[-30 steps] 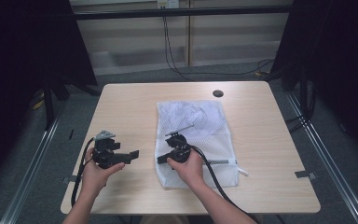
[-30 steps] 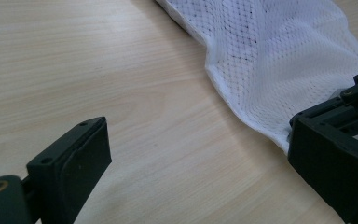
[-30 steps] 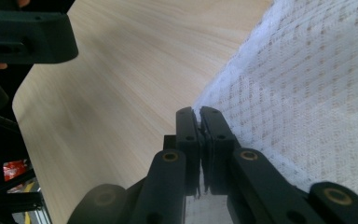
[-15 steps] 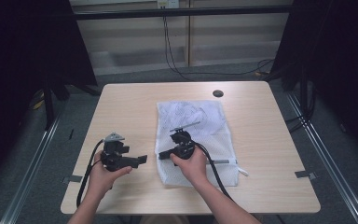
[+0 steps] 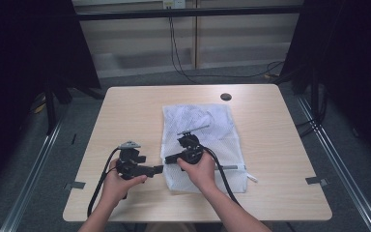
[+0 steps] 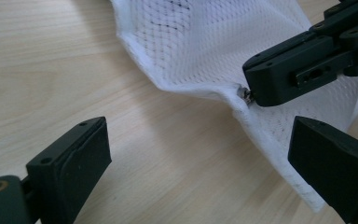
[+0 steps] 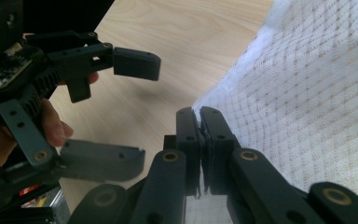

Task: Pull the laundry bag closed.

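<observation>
One white mesh laundry bag (image 5: 205, 145) lies flat on the pale wooden tabletop (image 5: 125, 111), its netting fine and see-through, with a thicker white hem along the edge and a zipper running along the end nearest the person. Its left edge is lifted into a small peak where the right claw (image 5: 166, 158) pinches it. Seen from the right gripper view, that claw's (image 7: 199, 122) two black jaws are pressed tight together on the hem, and from the left gripper view a small metal piece, perhaps the zipper pull (image 6: 246, 94), shows right at its tip. The left claw (image 5: 158, 169) sits just beside the right one, on the bare wood next to the bag's edge. Its jaws stand wide apart, holding nothing, with the raised hem (image 6: 200, 91) just ahead of them.
</observation>
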`<state>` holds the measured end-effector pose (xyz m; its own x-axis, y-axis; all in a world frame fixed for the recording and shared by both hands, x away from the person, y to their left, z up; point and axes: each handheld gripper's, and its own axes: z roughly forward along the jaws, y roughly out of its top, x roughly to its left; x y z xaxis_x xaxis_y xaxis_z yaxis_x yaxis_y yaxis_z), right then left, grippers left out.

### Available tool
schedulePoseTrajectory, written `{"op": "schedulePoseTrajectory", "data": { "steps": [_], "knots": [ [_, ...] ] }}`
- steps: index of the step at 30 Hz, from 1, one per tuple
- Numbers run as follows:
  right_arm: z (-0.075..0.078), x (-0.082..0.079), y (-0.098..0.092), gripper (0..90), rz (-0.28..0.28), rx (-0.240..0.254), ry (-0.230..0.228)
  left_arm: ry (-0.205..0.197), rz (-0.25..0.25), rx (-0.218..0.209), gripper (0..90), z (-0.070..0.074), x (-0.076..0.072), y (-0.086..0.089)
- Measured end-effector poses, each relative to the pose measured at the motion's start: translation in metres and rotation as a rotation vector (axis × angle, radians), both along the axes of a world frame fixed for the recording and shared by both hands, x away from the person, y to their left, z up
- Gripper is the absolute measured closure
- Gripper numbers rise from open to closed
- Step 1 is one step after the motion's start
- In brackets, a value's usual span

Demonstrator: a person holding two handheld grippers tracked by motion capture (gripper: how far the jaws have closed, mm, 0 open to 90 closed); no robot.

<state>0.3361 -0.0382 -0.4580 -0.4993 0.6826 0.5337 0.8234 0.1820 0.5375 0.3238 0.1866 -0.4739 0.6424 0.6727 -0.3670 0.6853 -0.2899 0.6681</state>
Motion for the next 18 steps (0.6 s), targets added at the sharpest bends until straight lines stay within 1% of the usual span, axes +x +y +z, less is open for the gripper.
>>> {"op": "schedulePoseTrajectory", "data": {
  "steps": [4, 5, 8, 9, 10, 13, 15, 16, 17, 18],
  "knots": [
    [0.001, -0.001, 0.0, 86.6, -0.002, 0.003, 0.0, 0.013, -0.013, -0.007, 5.9, -0.001, 0.0, -0.005],
    [0.002, 0.0, 0.0, 86.6, -0.001, 0.001, 0.0, 0.018, -0.009, -0.013, 6.0, -0.002, -0.001, -0.007],
    [0.003, 0.0, 0.0, 86.6, 0.0, 0.006, -0.006, 0.026, -0.026, -0.015, 6.5, -0.003, -0.001, -0.01],
    [0.004, -0.001, 0.0, 86.6, -0.004, 0.004, -0.005, 0.029, -0.02, -0.022, 6.6, -0.004, -0.001, -0.011],
    [0.004, 0.0, 0.0, 86.7, -0.004, 0.003, -0.007, 0.031, -0.03, -0.028, 7.1, -0.004, -0.001, -0.012],
    [0.005, 0.0, 0.001, 86.6, 0.0, 0.008, -0.013, 0.033, -0.032, -0.042, 9.6, -0.005, -0.001, -0.013],
    [0.005, -0.001, 0.001, 86.6, -0.004, 0.006, -0.007, 0.034, -0.034, -0.052, 11.7, -0.006, -0.001, -0.015],
    [0.006, -0.001, 0.002, 86.6, -0.004, 0.007, -0.006, 0.028, -0.036, -0.049, 12.7, -0.006, -0.001, -0.015],
    [0.005, -0.001, 0.002, 86.6, 0.0, 0.011, -0.01, 0.025, -0.038, -0.064, 14.3, -0.006, -0.001, -0.016],
    [0.006, -0.001, 0.002, 86.6, -0.003, 0.01, -0.003, 0.025, -0.057, -0.076, 16.1, -0.007, -0.001, -0.017]
  ]
}}
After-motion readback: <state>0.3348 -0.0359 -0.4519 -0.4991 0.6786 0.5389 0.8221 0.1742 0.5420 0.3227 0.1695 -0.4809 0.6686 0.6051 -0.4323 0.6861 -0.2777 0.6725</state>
